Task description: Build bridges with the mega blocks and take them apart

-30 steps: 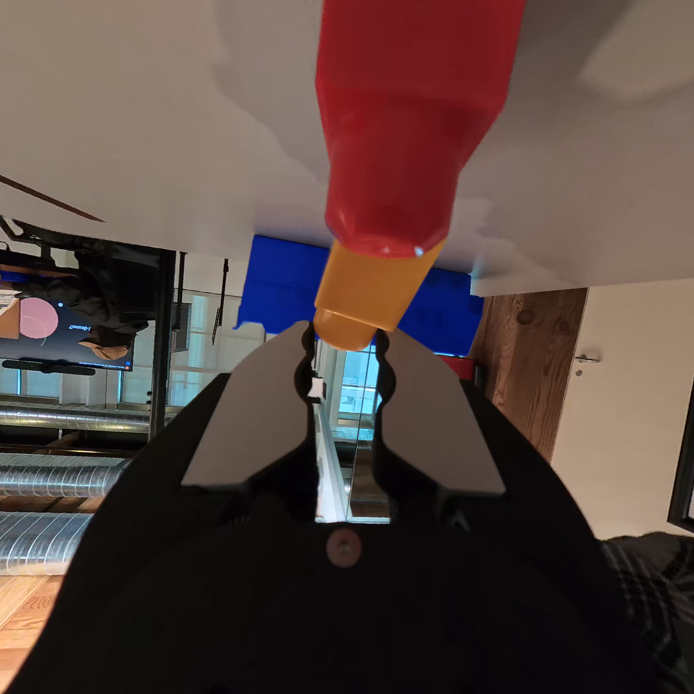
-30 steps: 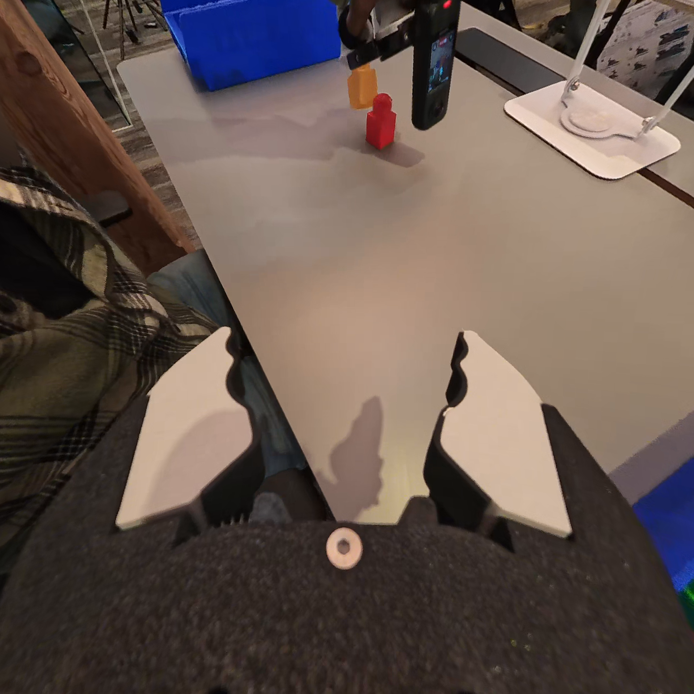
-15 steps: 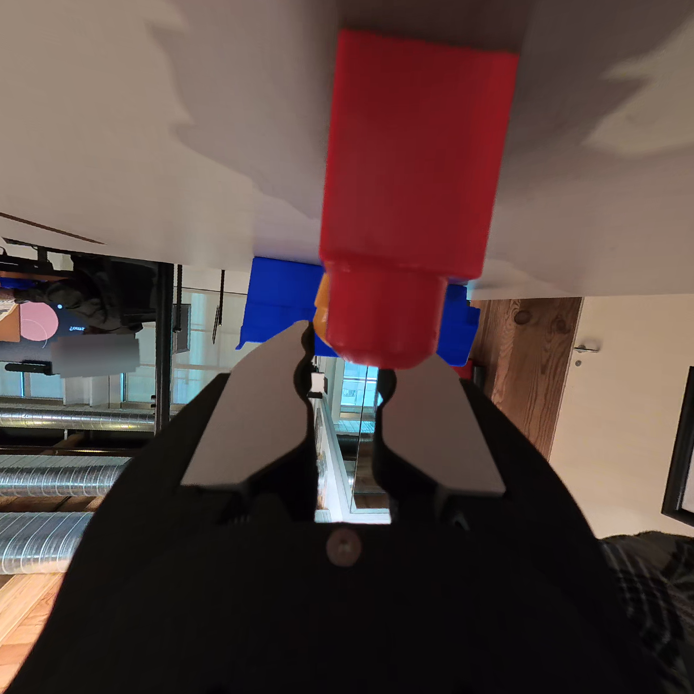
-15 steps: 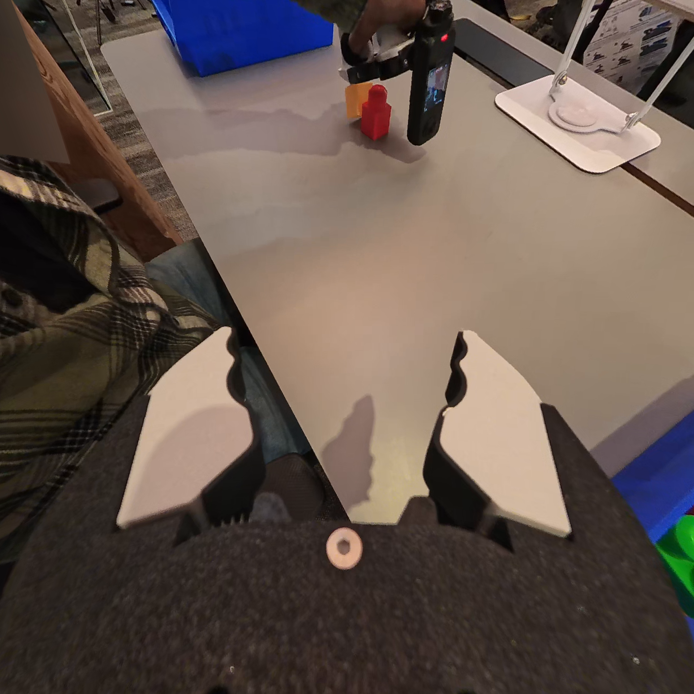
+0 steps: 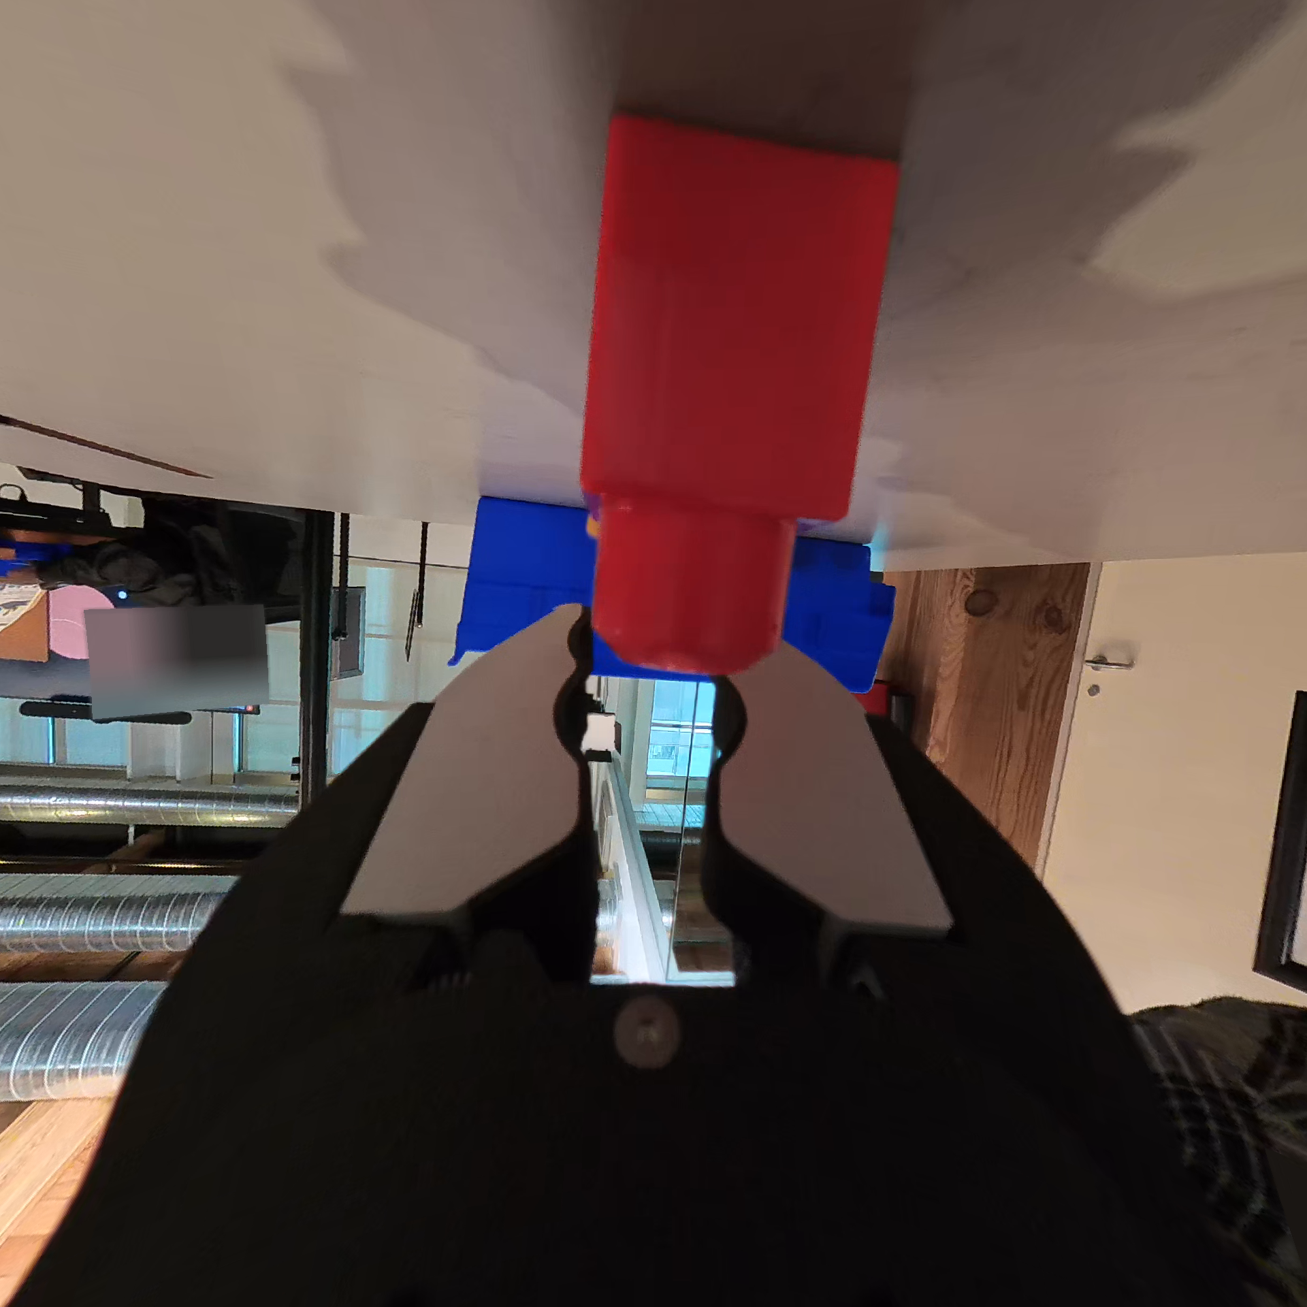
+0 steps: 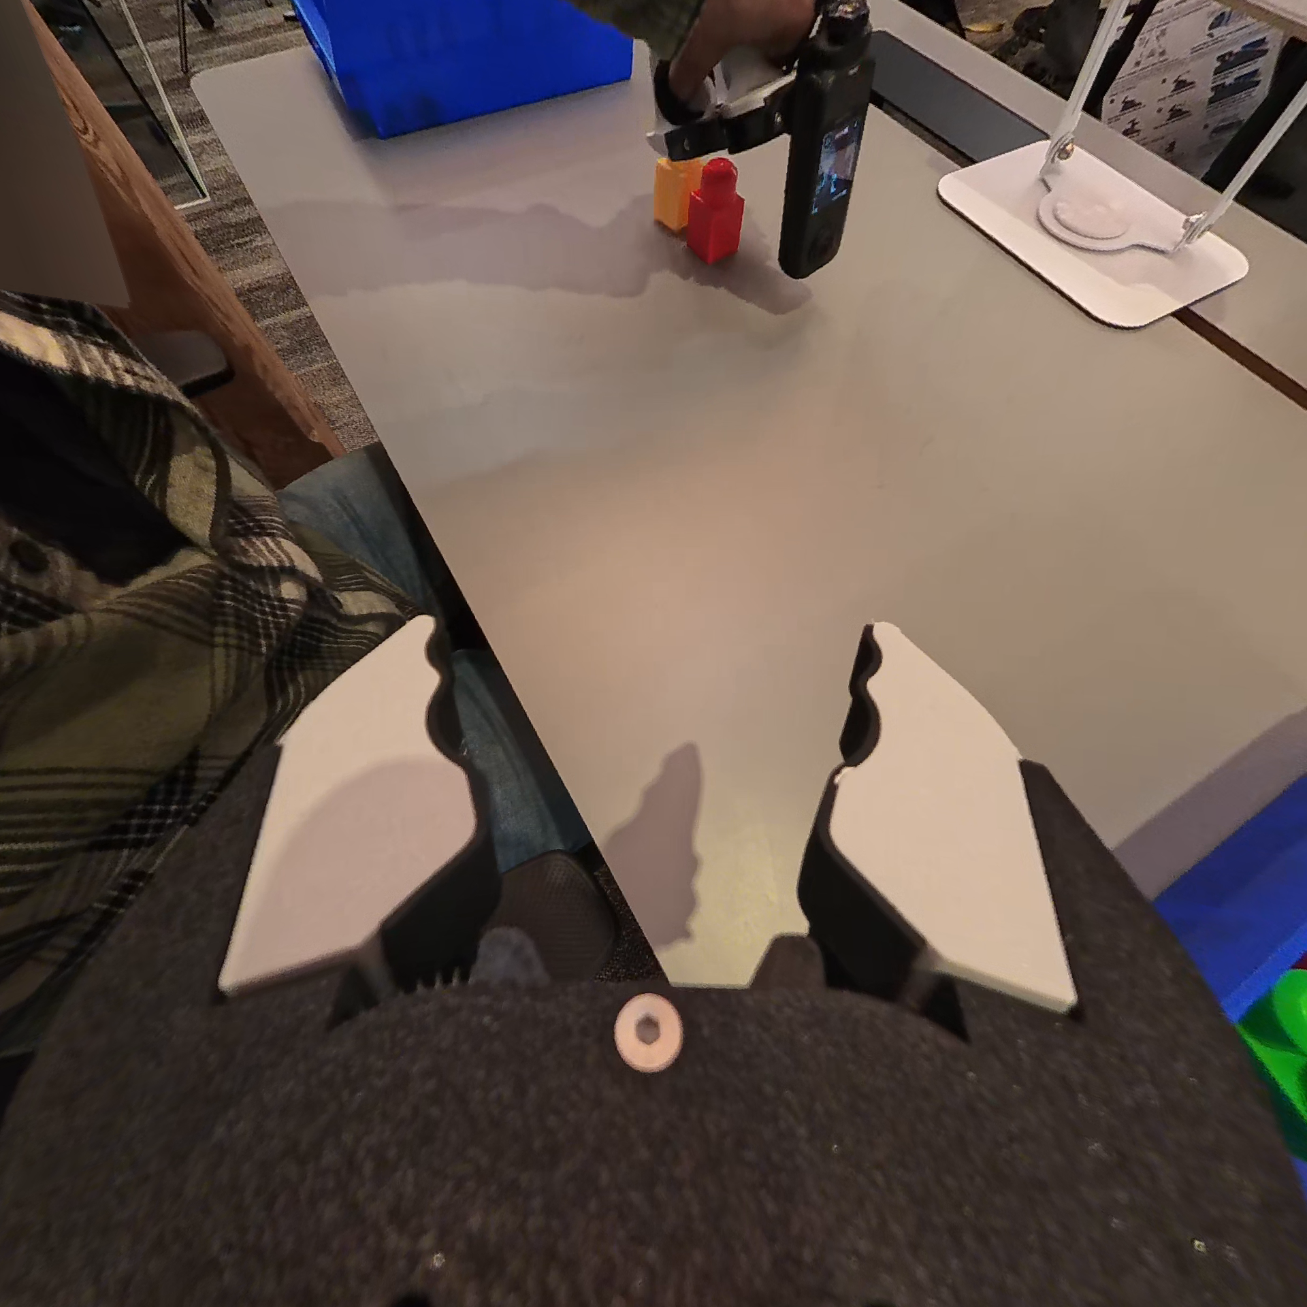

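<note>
Gripping the orange block by its top, the left gripper sets it on the table just beside the red block, which hides it in the left wrist view. The right gripper hangs empty, fingers wide apart, near the table edge. The blocks look light, stiff and smooth; flat sides likely give the surest hold.

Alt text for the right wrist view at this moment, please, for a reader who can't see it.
The open right gripper hovers empty over the near edge of a grey table. Far across it, the left gripper sits atop an orange block standing beside a red block, near a blue bin.
</note>
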Demonstrator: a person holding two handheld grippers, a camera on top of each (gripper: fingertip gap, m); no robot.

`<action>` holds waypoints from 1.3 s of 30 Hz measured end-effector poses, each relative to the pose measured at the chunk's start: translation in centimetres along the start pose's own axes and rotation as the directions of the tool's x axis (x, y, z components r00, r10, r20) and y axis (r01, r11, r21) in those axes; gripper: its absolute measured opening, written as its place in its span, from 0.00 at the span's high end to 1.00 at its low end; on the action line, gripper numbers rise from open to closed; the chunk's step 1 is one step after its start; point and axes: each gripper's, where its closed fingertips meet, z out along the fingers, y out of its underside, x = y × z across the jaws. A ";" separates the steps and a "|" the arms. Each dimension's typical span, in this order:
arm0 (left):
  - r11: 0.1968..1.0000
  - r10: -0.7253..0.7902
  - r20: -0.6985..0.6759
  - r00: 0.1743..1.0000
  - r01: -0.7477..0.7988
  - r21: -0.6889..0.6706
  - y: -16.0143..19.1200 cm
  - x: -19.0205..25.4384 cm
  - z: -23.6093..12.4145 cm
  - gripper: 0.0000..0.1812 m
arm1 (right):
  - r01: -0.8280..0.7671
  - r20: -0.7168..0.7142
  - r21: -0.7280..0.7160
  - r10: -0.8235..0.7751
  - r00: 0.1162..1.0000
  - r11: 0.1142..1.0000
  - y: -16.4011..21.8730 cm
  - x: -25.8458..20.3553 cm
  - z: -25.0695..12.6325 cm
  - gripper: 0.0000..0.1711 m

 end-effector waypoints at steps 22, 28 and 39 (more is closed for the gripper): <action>0.056 0.019 -0.300 0.954 0.299 0.953 1.4 0.3 -4.6 0.72 | 0.024 -0.003 0.026 -0.024 1.000 0.999 -0.8 -0.1 -0.6 0.37; -0.263 -0.055 -0.315 0.947 0.291 0.920 0.4 0.2 -2.6 0.75 | 0.038 0.013 0.031 -0.038 0.999 0.999 -1.9 0.1 0.2 0.37; -0.259 -0.026 -0.246 0.969 0.232 0.938 -2.9 0.6 -0.6 0.71 | 0.047 0.024 -0.002 -0.047 0.999 0.999 -2.8 -0.6 1.1 0.36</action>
